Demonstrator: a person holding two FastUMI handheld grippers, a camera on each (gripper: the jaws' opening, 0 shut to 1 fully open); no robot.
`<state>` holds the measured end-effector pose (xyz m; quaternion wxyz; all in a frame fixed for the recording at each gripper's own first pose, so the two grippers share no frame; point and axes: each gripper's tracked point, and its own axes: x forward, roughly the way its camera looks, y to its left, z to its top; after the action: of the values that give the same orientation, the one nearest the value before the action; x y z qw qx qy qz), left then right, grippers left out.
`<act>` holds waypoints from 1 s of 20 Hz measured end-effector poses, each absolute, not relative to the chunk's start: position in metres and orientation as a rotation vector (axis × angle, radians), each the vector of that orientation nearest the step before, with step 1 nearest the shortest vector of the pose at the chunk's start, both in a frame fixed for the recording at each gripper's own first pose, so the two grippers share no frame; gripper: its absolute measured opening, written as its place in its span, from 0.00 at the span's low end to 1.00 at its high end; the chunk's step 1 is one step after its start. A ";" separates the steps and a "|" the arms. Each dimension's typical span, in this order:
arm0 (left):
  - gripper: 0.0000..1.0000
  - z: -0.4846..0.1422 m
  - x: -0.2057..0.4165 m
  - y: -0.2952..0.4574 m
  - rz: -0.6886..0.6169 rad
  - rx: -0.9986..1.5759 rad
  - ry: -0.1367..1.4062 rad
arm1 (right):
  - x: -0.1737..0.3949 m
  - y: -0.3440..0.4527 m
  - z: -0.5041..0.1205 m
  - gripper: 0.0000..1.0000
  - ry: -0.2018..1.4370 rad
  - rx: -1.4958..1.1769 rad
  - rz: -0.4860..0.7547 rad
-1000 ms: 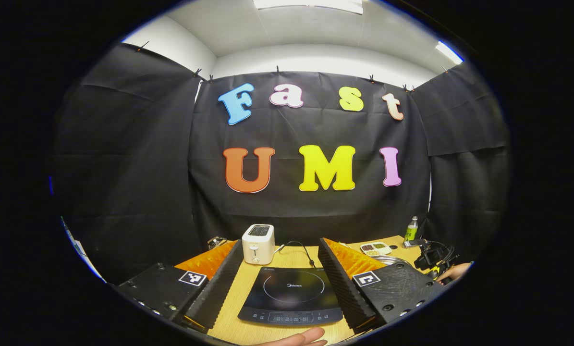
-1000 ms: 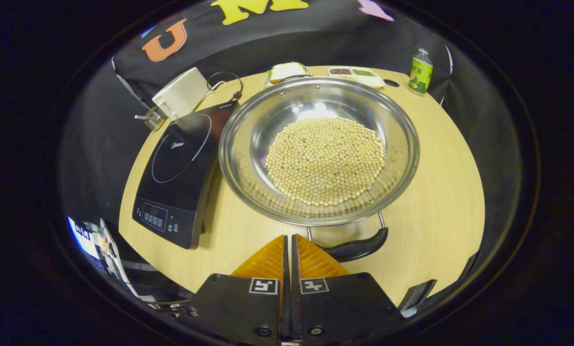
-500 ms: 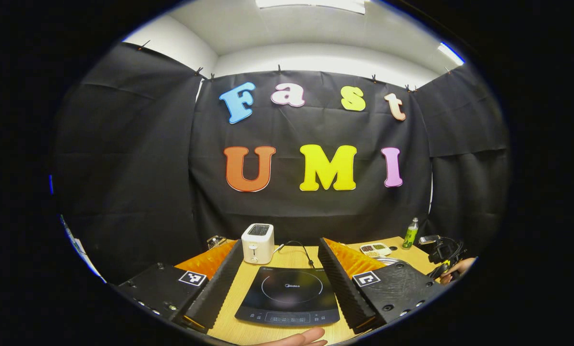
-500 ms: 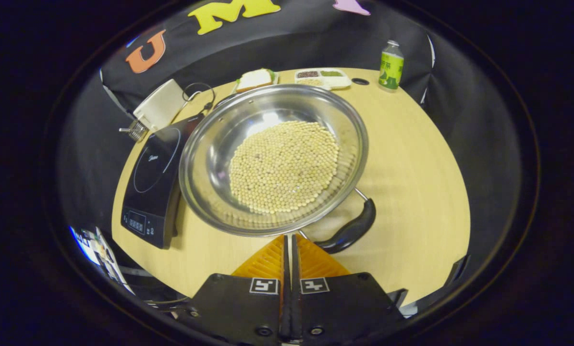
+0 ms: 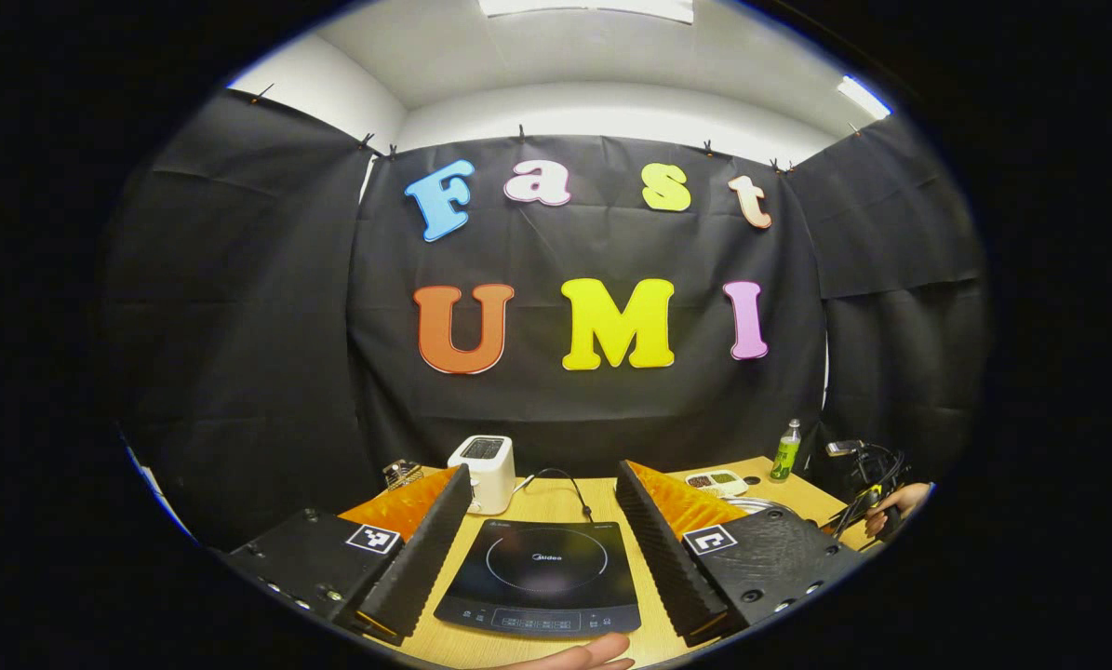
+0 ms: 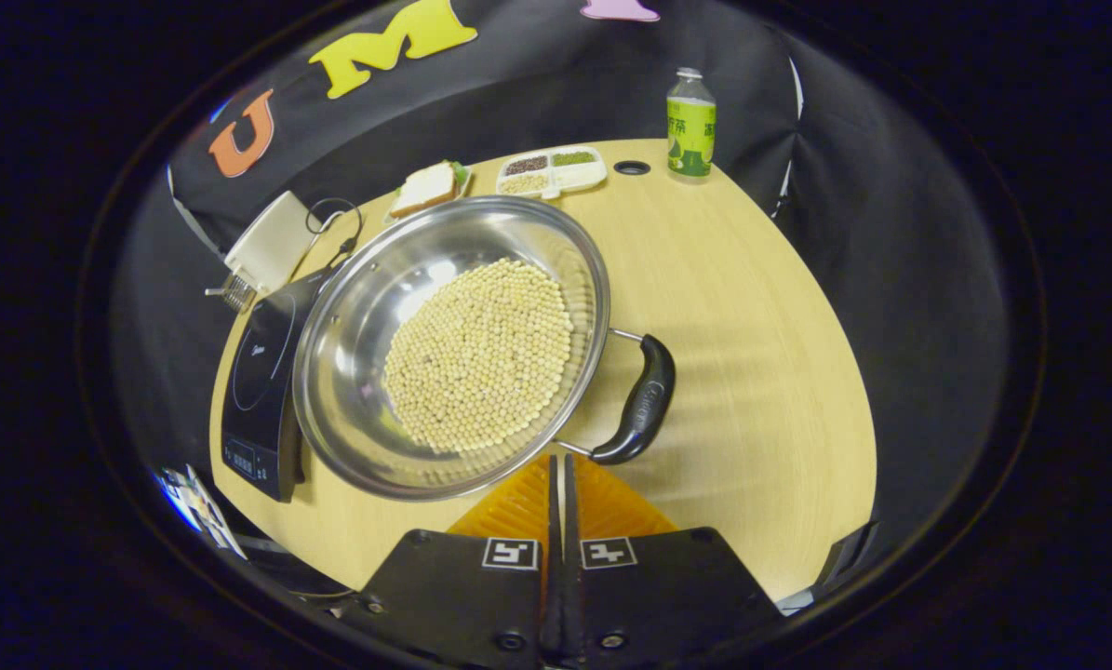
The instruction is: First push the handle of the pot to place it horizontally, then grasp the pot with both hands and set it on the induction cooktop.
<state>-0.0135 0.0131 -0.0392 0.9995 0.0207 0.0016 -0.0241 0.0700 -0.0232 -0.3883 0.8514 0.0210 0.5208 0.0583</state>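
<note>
Your right gripper (image 6: 558,462), fingers pressed together and empty, sits at the six o'clock rim of one round steel pot (image 6: 360,316); its one black handle (image 6: 642,402) points to four o'clock. Your left gripper (image 5: 544,475), spread wide and empty, frames one black induction cooktop (image 5: 542,577).

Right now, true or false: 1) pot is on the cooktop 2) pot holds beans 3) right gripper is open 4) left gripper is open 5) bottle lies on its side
1) False: the pot sits on the table beside the induction cooktop.
2) True: pale beans cover its bottom.
3) False: the right gripper is shut, empty, near the pot handle.
4) True: the left gripper is open, the cooktop ahead between its fingers.
5) False: the bottle stands upright.
</note>
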 end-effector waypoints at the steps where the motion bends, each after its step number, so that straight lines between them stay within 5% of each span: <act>1: 0.94 -0.042 -0.011 0.009 -0.051 0.046 0.005 | 0.074 -0.027 -0.388 0.04 1.091 0.042 0.121; 20: 0.94 -0.031 0.041 -0.016 -0.086 -0.008 -0.006 | 0.134 -0.078 -0.376 0.04 1.055 -0.154 0.177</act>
<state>0.0411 -0.0158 -0.0311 0.9991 -0.0039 -0.0028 -0.0431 0.1339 -0.0782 -0.3758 0.8576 -0.0733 0.5020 0.0844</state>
